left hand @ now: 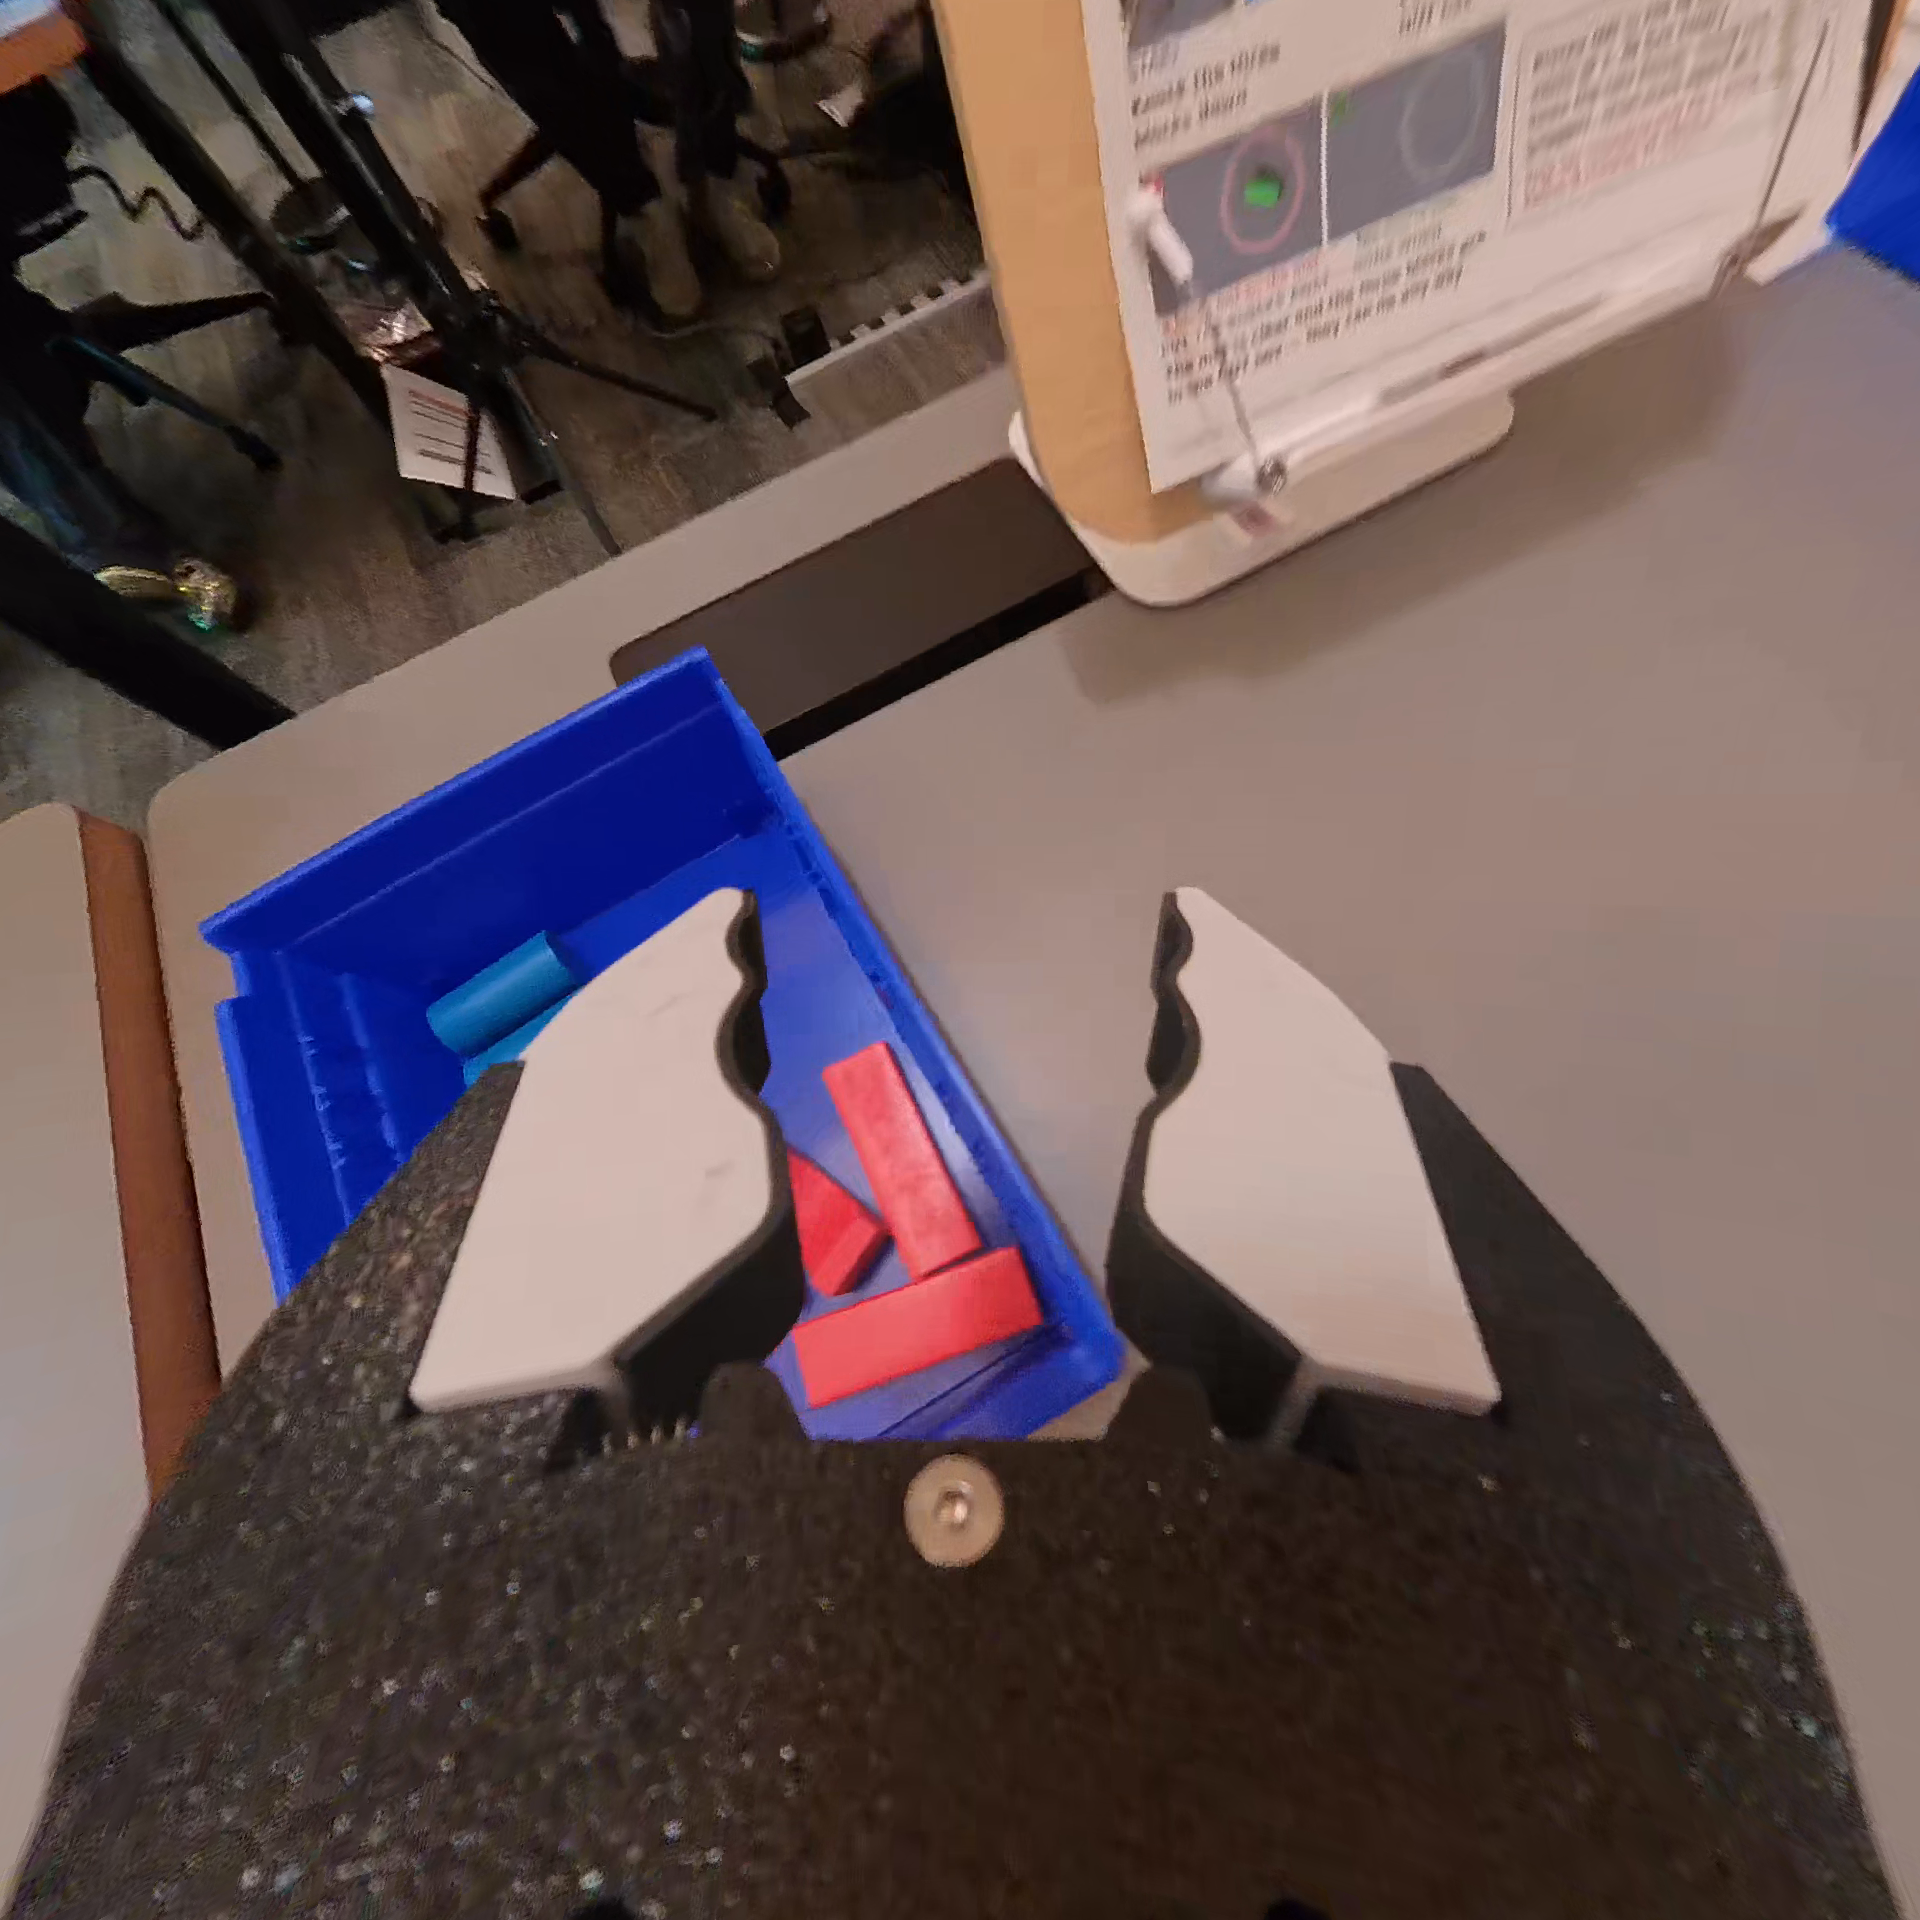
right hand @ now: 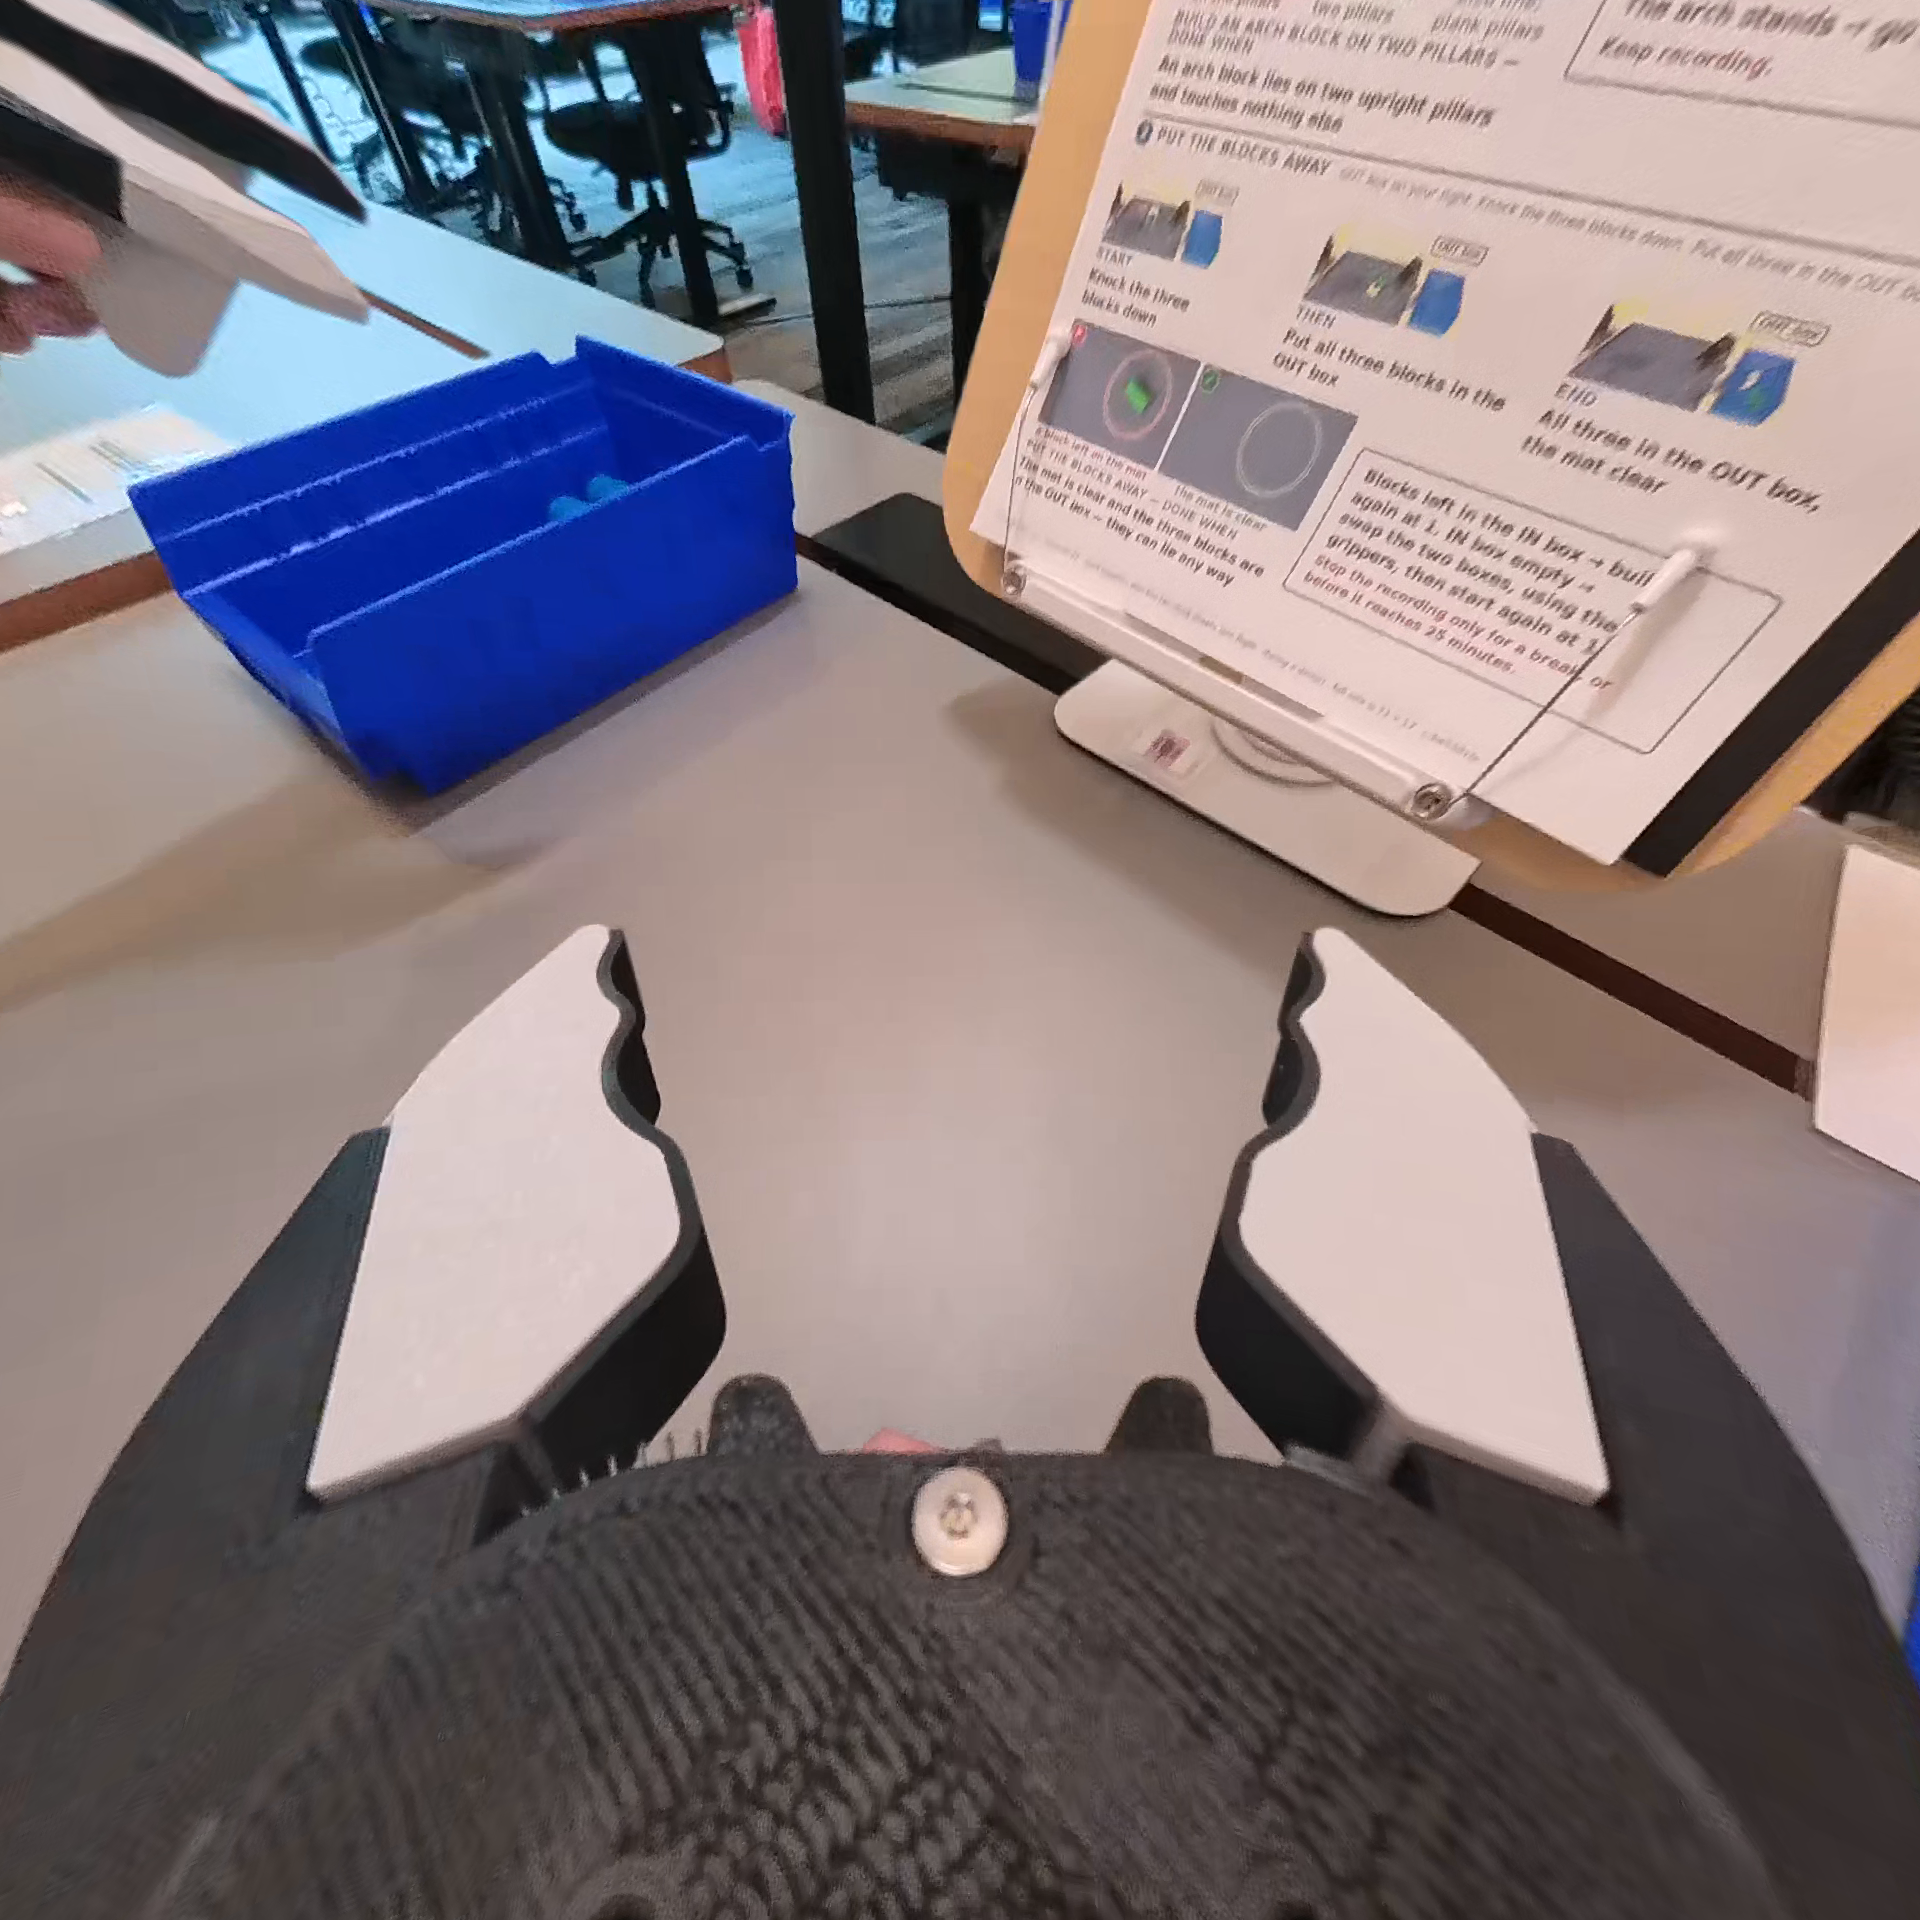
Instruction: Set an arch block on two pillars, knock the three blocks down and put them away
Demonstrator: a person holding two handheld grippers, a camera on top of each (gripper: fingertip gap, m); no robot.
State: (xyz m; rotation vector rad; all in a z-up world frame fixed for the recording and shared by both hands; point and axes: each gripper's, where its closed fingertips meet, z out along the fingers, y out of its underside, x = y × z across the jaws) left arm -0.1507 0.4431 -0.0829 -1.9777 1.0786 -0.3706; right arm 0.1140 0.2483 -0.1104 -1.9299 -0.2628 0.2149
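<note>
A blue plastic bin (left hand: 582, 831) sits on the grey table near its left edge. It holds red blocks (left hand: 904, 1164) and a light blue block (left hand: 499, 997). My left gripper (left hand: 961, 914) is open and empty, held above the bin's right side, its left finger over the bin. The bin also shows in the right wrist view (right hand: 499, 623), far left, with light blue blocks (right hand: 587, 499) peeking out. My right gripper (right hand: 961, 956) is open and empty over bare grey table. The left gripper (right hand: 177, 197) shows at the top left there, above the bin, with a hand behind it.
A wooden board with a printed instruction sheet (right hand: 1455, 416) stands on a white base (right hand: 1278, 790) at the back right; it also shows in the left wrist view (left hand: 1351, 239). A white box (right hand: 1870, 1018) sits at the right edge. A dark slot (left hand: 862, 634) lies behind the bin.
</note>
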